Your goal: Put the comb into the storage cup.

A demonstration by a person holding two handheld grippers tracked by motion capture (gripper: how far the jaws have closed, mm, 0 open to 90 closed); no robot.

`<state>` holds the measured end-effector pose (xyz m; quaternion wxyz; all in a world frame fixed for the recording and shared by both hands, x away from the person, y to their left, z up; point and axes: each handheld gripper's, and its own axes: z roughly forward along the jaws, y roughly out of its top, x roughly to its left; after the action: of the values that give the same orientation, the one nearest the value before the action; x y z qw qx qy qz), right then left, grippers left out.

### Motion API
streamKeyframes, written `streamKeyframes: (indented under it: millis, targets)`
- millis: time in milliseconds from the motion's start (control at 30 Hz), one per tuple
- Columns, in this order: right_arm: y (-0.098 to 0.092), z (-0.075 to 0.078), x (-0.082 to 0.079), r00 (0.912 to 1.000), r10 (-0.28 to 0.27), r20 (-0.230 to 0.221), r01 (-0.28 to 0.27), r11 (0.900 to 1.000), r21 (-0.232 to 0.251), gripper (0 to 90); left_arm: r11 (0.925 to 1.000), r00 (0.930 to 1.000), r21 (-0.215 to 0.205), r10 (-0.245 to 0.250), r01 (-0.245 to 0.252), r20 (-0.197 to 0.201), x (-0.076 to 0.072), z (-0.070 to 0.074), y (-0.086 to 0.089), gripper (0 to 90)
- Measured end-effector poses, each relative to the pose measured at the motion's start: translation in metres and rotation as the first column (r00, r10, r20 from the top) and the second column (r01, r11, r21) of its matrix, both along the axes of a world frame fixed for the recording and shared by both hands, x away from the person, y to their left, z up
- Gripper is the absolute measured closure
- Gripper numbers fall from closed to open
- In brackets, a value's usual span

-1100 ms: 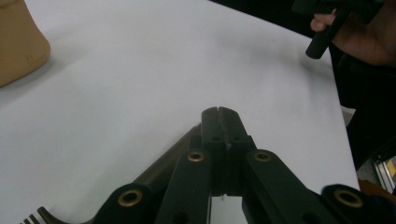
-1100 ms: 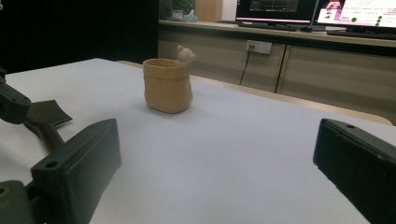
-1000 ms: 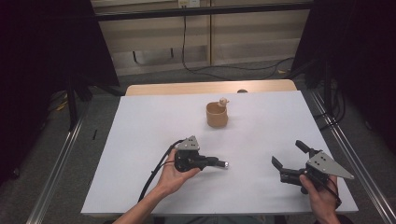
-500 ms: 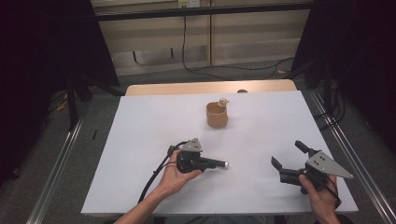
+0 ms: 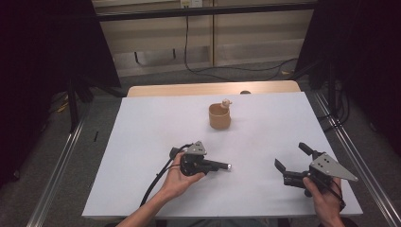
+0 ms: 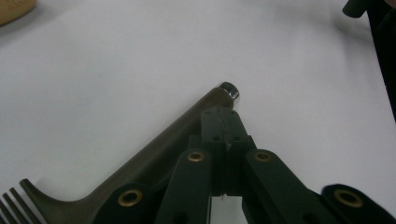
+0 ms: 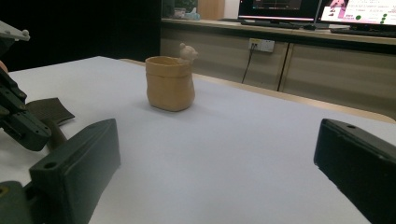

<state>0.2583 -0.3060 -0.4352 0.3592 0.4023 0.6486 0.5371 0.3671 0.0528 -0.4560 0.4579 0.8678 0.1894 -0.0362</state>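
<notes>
A dark olive comb handle (image 6: 154, 154) with a metal end cap lies slantwise on the white table; its teeth show at the lower left of the left gripper view. My left gripper (image 6: 220, 119) rests along it, jaws closed flat against each other, the handle passing under them rather than between. From above, the left gripper (image 5: 215, 165) points right, with the capped handle end (image 5: 228, 166) sticking out past it. My right gripper (image 5: 291, 156) stands open at the front right, nothing between its jaws (image 7: 217, 135). A tan cup (image 5: 220, 117) with a small figure on its rim stands mid-table.
The white table sheet (image 5: 142, 123) ends in a wooden strip at the far edge. Metal rails run along both sides on the floor. A cable trails from the left gripper toward the front edge. Cabinets and monitors stand beyond the cup (image 7: 169, 84).
</notes>
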Motion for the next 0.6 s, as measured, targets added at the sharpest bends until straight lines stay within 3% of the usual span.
streamKeyframes:
  millis: [433,600]
  targets:
    - [0.0001,-0.0004,0.0008,1.0000,0.000,-0.002,0.000,1.000,0.002,0.0,0.9993,0.9995,0.020,0.033,-0.033,0.001,0.0010,-0.0021,-0.0040,90.0]
    - [-0.0003,-0.0007,0.0014,1.0000,-0.006,-0.006,0.006,1.000,0.002,0.0,0.9988,0.9990,0.029,0.040,-0.040,-0.018,0.0024,-0.0023,-0.0050,90.0]
